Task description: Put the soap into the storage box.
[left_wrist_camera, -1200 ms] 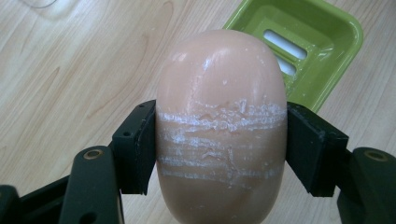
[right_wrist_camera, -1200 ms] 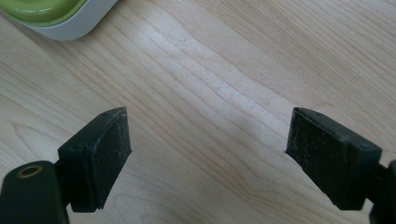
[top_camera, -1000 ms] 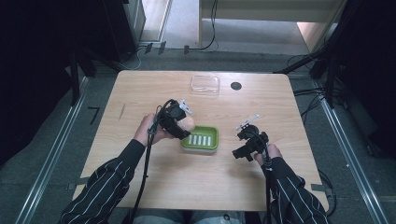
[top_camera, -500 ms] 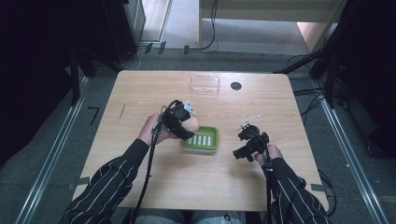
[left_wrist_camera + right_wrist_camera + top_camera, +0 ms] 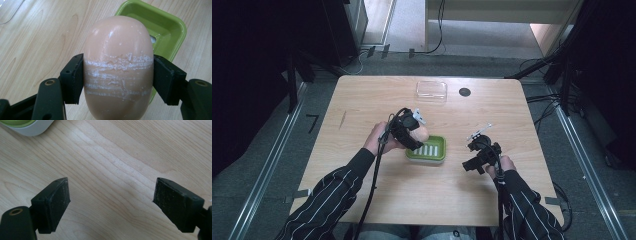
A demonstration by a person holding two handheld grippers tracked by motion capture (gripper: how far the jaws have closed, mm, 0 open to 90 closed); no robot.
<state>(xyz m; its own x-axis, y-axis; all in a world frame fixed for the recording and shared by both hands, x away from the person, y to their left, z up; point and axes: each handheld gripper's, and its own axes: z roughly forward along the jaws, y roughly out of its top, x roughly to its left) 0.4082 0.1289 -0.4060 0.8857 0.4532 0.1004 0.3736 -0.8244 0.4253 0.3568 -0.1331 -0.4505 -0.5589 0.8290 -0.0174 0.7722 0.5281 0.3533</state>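
Just left tongs (image 5: 117,77) clamped on peach soap (image 5: 118,65), beside green dish (image 5: 160,27).

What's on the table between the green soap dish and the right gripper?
Nothing: in the high view, bare wood separates the green soap dish from the right gripper.

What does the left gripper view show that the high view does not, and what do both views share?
Left gripper view alone: white scrape lines across the peach soap bar where the left gripper clamps its sides.

High view alone: the right gripper apart to the right with nothing between its jaws, a clear lid at the far edge, and a black disc.

Both: the soap, the green soap dish and the wooden table.
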